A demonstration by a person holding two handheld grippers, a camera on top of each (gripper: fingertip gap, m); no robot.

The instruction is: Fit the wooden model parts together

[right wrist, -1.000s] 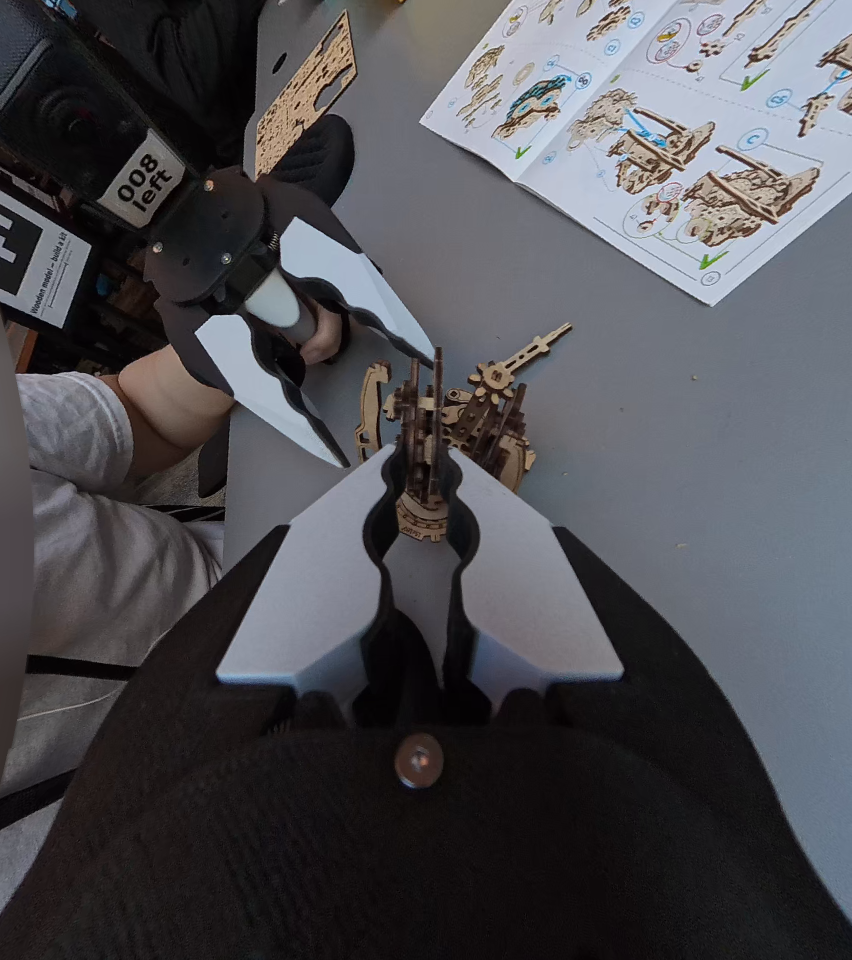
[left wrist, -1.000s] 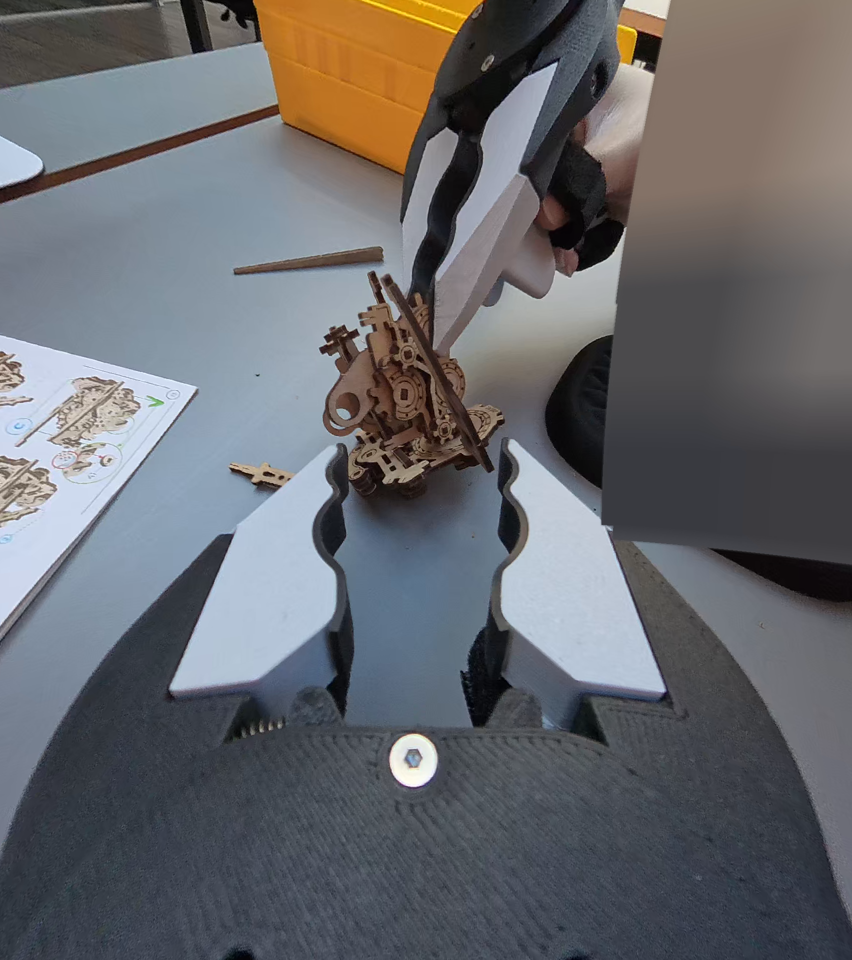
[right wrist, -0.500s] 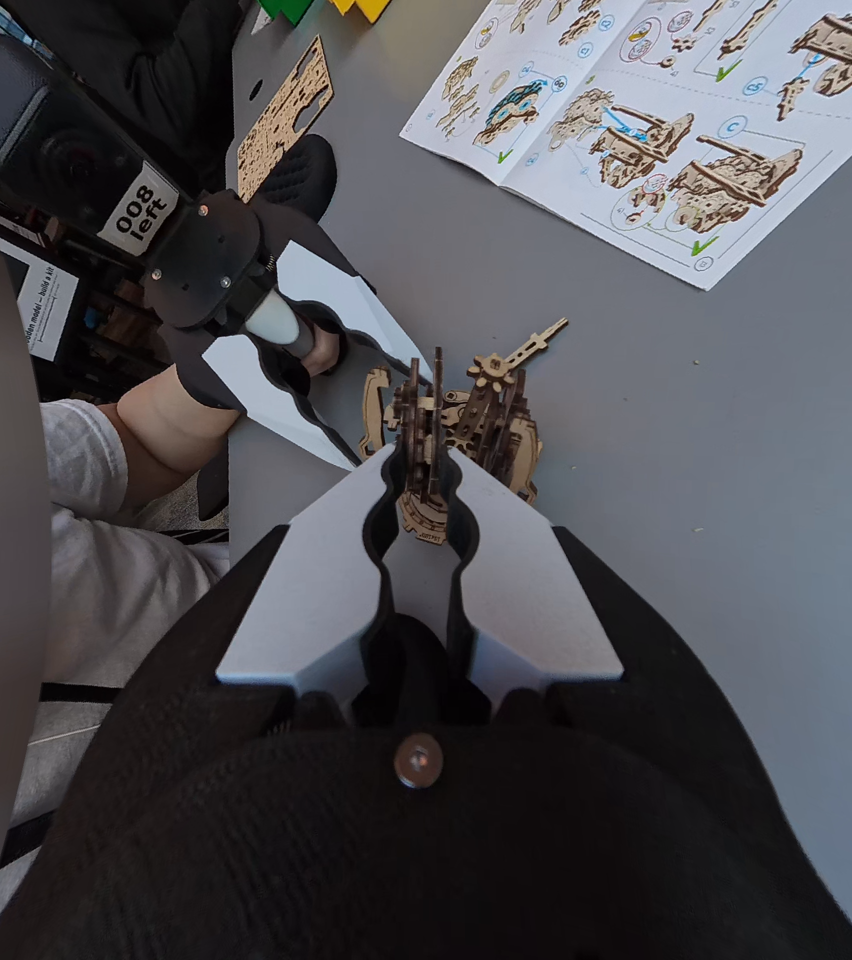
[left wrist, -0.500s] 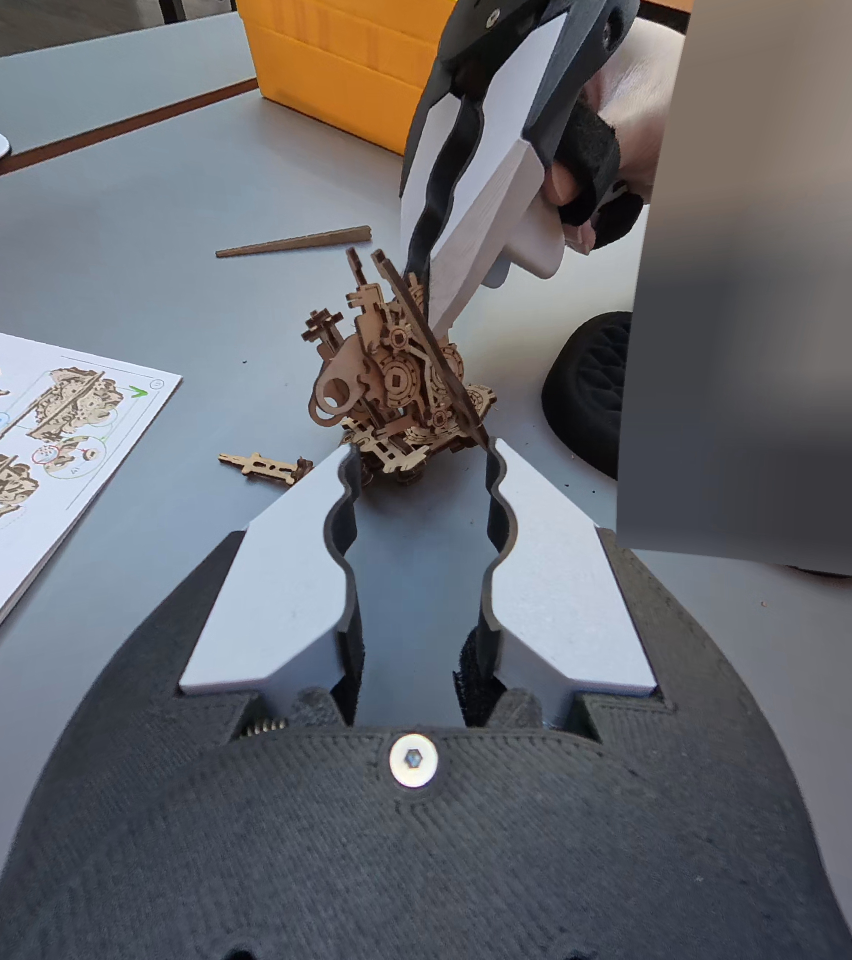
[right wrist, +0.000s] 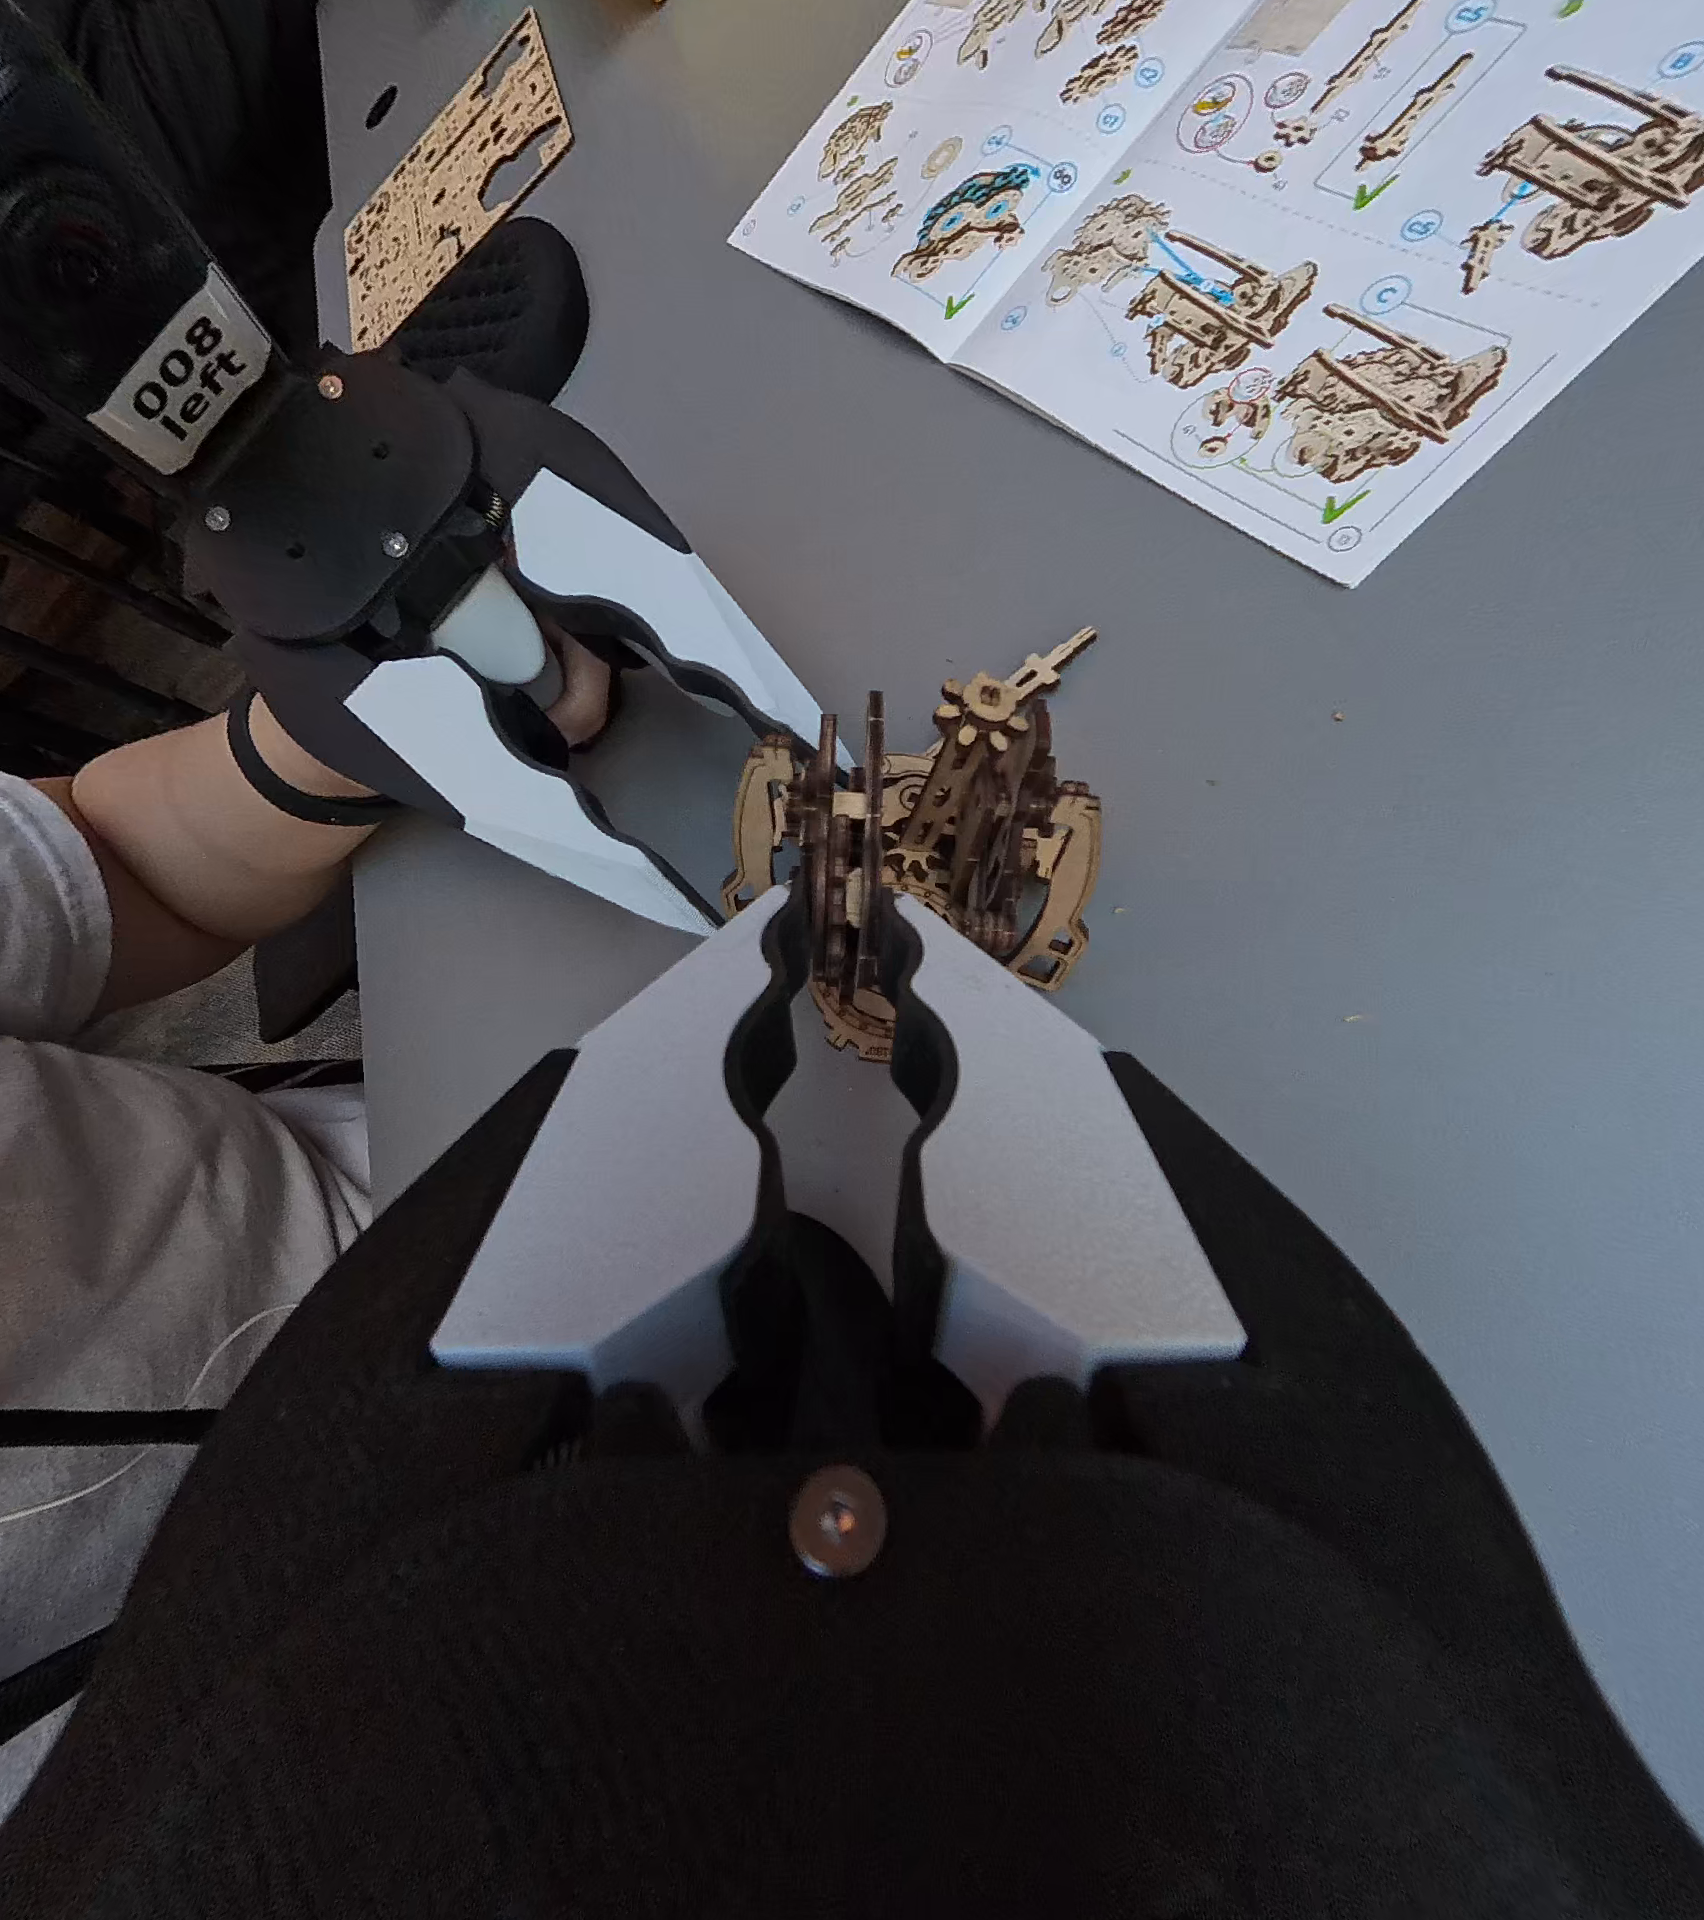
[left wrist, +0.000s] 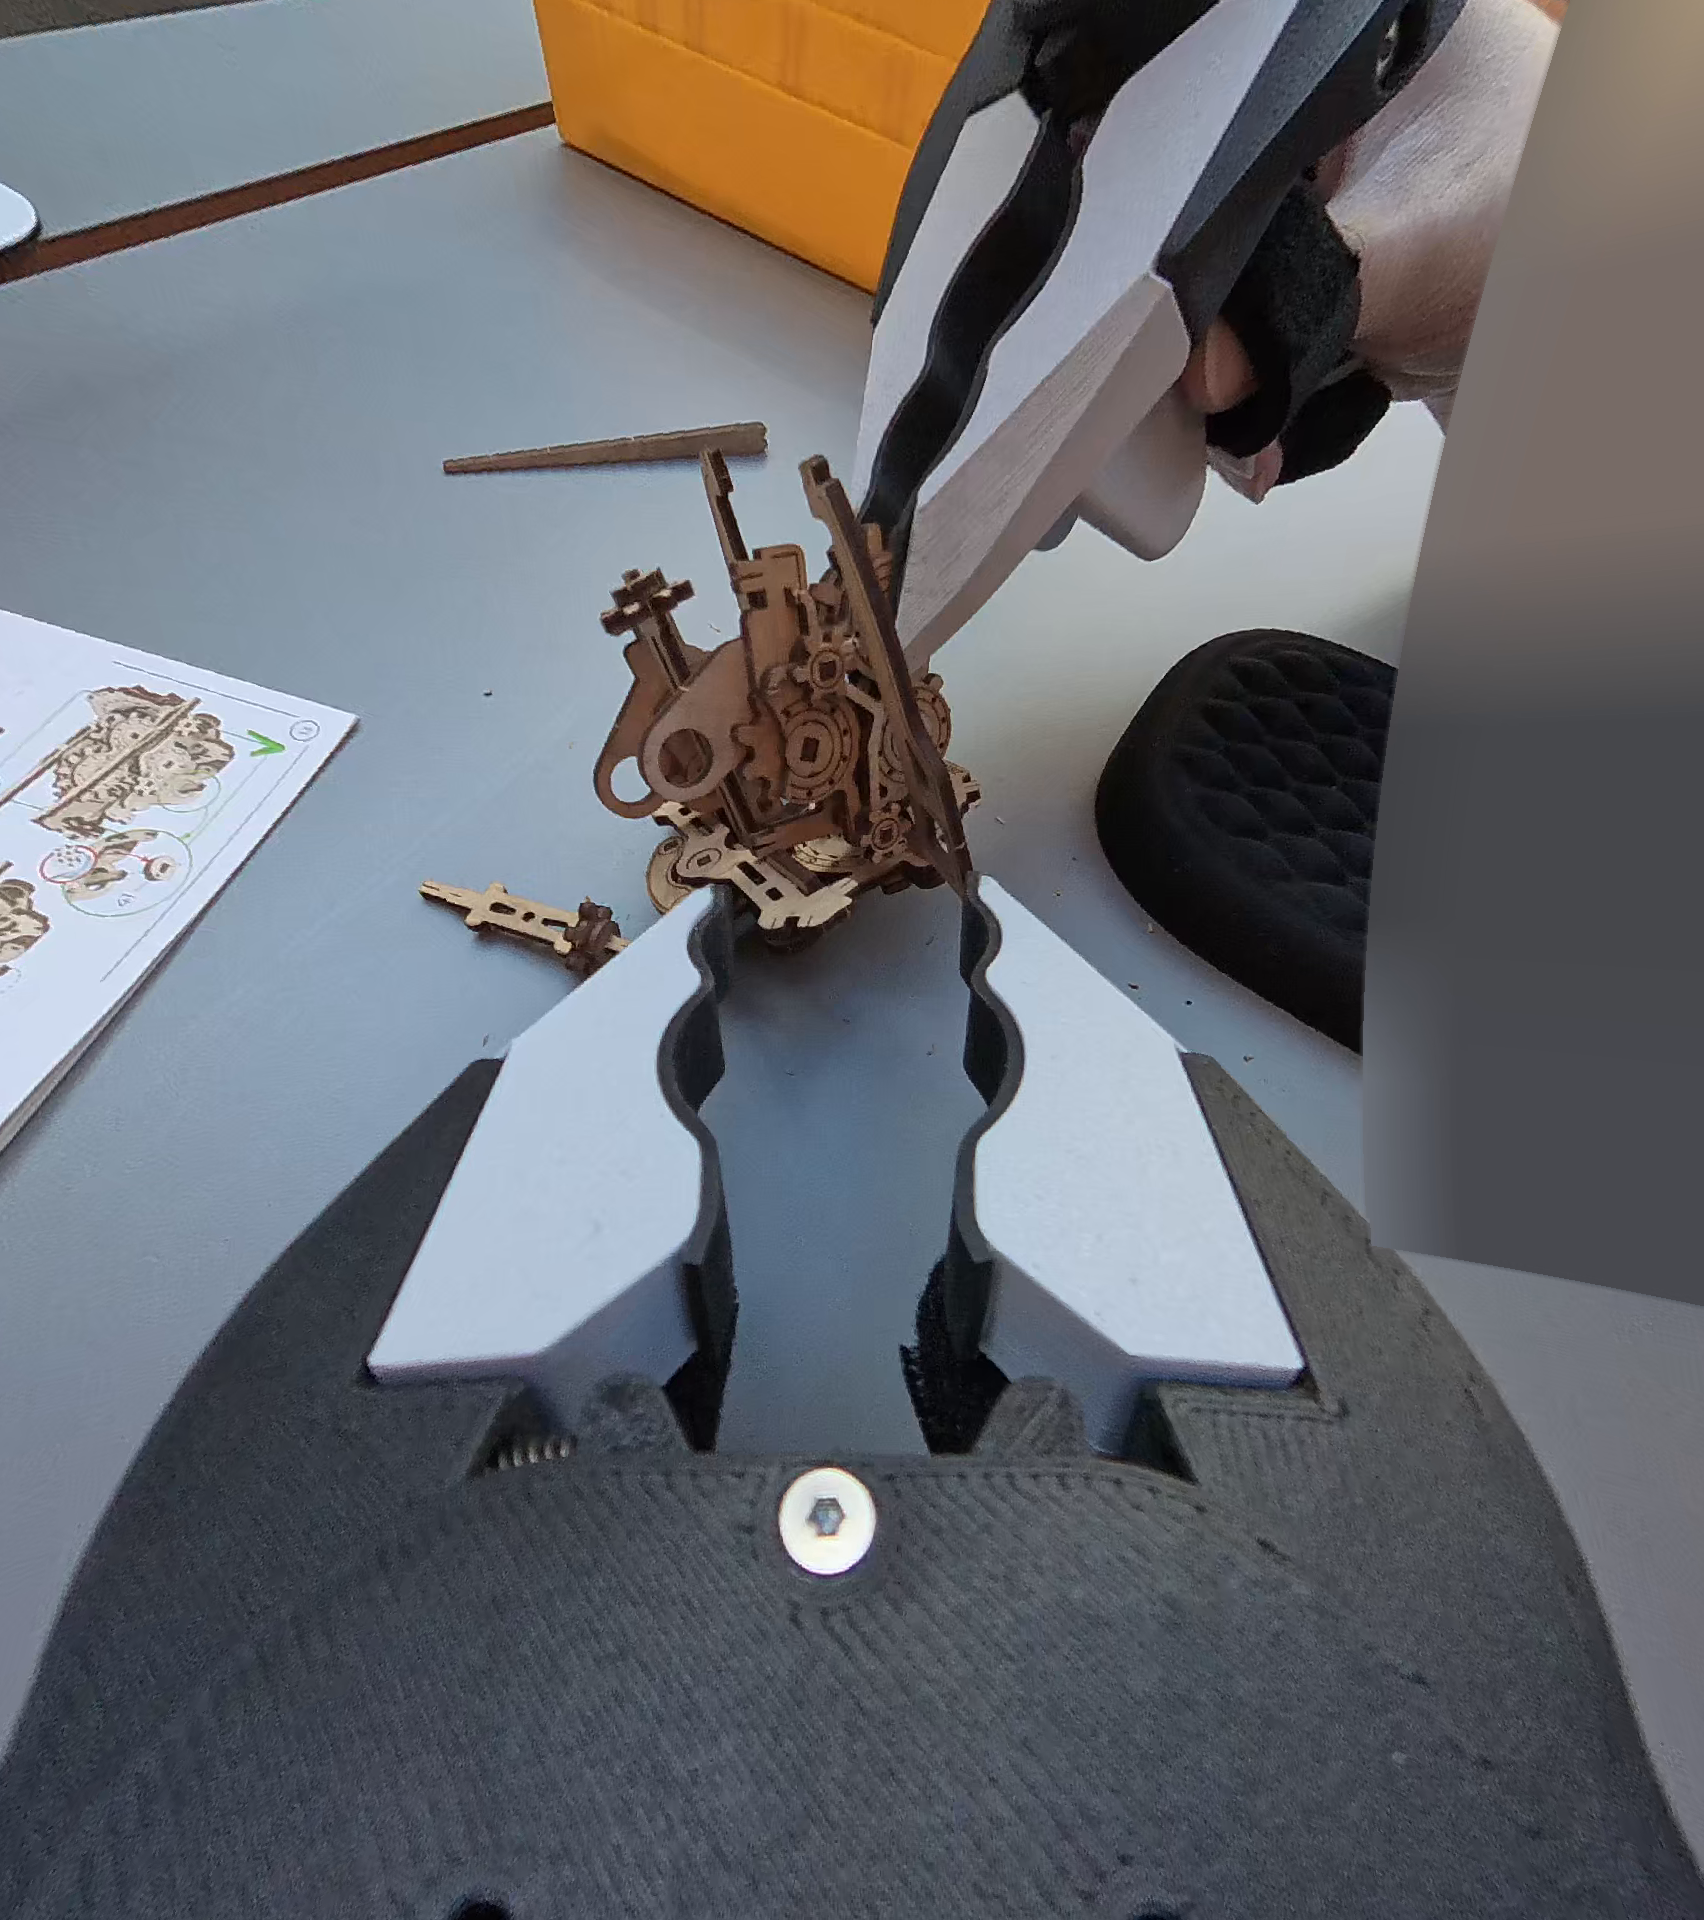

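Observation:
The part-built wooden model (left wrist: 786, 758) stands on the grey table (left wrist: 308, 312). It also shows in the right wrist view (right wrist: 973, 831). My right gripper (right wrist: 843, 914) is shut on the model's upright plates from above, and it shows in the left wrist view (left wrist: 889, 520) too. My left gripper (left wrist: 843, 904) is open, low over the table, with its tips on either side of the model's base. Seen from the right wrist view, the left gripper (right wrist: 760, 831) sits just left of the model. A small loose wooden part (left wrist: 526, 920) lies left of the model.
An open instruction booklet (left wrist: 48, 831) lies to the left, and also shows in the right wrist view (right wrist: 1295, 260). A thin wooden stick (left wrist: 609, 452) and a yellow box (left wrist: 754, 125) are behind the model. A black pad (left wrist: 1243, 821) lies right. A punched wooden sheet (right wrist: 453, 177) lies far off. Left and right tips are no more than a few centimetres apart. It is some 15 cm from my right tips to the thin wooden stick (left wrist: 609, 452).
My left gripper has moved in closer to the model's base and its jaws have narrowed somewhat. The right gripper keeps its hold on the model's plates.

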